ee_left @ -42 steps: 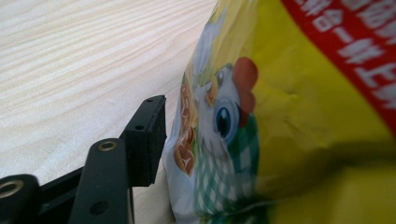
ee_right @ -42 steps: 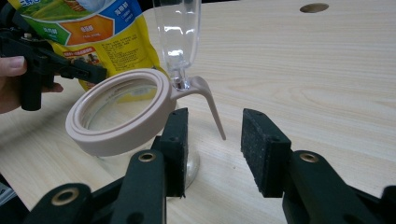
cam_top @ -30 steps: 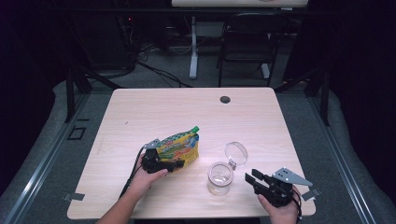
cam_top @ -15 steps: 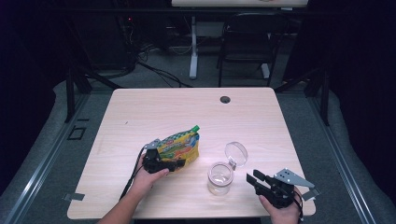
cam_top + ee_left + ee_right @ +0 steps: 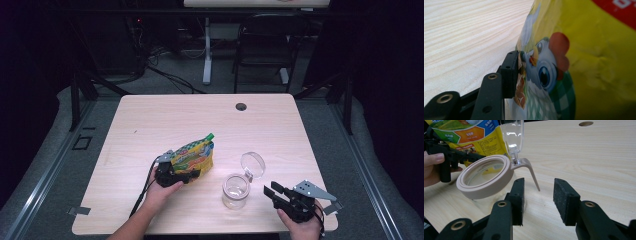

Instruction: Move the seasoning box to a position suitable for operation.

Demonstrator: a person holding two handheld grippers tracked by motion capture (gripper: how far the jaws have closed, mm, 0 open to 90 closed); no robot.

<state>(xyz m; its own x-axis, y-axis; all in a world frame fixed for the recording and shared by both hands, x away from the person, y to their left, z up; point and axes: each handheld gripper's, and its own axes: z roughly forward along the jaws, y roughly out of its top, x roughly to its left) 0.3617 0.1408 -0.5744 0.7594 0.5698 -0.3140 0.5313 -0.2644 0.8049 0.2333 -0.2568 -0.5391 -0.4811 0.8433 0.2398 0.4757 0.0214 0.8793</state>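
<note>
I am closing my left gripper [image 5: 192, 173] on the yellow snack pouch [image 5: 194, 156], which is standing left of the table's [image 5: 150, 125] middle with its long axis running up toward its green top corner; one pad [image 5: 510, 72] is already pressing its printed face. To the right, the open glass jar [image 5: 236, 190] is sitting between my hands, lid [image 5: 252, 164] flipped back. My right gripper [image 5: 272, 192] is waiting just beside it, jaws spread and empty, nearer to the jar.

In the left gripper view the snack pouch [image 5: 579, 60] hides one jaw; its print is blurred and cut off by the frame edges
</note>
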